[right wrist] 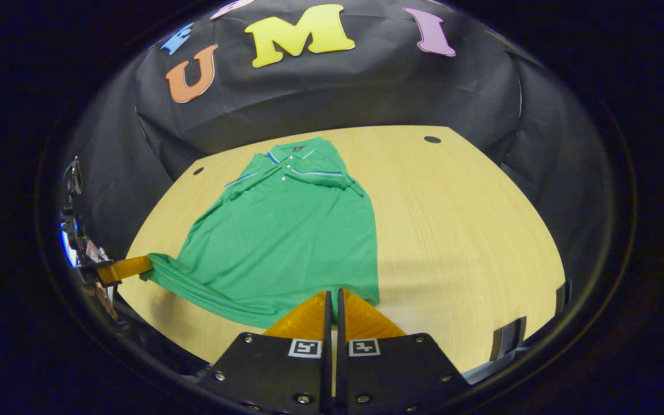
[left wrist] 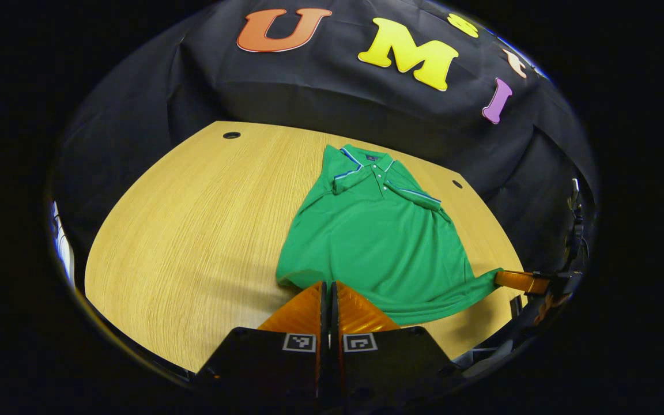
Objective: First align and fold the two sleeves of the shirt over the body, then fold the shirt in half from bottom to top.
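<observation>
Wooden table (left wrist: pixel 182 230) has the green shirt (left wrist: pixel 366 236) lying collar-far, hem-near, sleeves already folded in, and both the left gripper (left wrist: pixel 327 286) and right gripper (right wrist: pixel 333 294) are clenched on the near hem corners, so the fold runs straight away toward the collar (left wrist: pixel 366 164).

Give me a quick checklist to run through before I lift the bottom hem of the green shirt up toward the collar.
1. Sleeves folded over the shirt body: ok.
2. Left gripper shut on the hem: ok.
3. Right gripper shut on the other hem corner: ok.
4. Hem even between grips: not ok, it bunches at one corner.
5. Collar flat at the far end: ok.
6. Table bare beside the shirt: ok.
</observation>
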{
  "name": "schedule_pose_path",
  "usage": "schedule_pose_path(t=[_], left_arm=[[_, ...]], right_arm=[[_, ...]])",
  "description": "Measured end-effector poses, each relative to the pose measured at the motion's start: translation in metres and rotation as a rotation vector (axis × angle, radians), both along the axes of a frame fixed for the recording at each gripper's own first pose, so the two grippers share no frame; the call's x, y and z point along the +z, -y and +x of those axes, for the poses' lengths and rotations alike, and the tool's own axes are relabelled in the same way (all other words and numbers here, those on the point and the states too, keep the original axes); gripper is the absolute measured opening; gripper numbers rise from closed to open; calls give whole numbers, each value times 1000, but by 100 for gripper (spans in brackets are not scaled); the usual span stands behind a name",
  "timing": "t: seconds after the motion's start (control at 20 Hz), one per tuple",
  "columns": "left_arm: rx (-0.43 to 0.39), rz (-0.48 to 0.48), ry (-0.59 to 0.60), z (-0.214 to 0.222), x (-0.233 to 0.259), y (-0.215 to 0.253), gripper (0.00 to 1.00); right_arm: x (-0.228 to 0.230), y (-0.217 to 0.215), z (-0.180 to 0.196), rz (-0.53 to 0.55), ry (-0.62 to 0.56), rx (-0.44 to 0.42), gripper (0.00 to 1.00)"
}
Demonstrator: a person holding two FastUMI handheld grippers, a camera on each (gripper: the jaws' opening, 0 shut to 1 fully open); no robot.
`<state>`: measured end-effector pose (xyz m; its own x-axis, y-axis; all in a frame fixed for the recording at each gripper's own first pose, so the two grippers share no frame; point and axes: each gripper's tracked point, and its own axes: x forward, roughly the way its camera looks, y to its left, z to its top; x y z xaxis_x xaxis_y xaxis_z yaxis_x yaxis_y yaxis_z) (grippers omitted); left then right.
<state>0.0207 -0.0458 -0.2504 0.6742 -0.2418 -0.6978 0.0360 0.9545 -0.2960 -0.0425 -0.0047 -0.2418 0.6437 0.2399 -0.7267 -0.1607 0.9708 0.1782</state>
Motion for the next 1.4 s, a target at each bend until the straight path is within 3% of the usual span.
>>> schedule_pose_path(t=[0.45,1.15,1.2,1.4], left_arm=[[30,-29,46,58,22,-3,3],[42,-17,116,165,43,6,3],[45,-15,121,172,43,6,7],[53,10,143,199,43,6,3]], right_arm=[[30,2,63,47,53,-28,3],[59,-5,169,59,150,4,3],[61,-6,177,61,157,1,3],[66,-6,209,65,195,-1,2]])
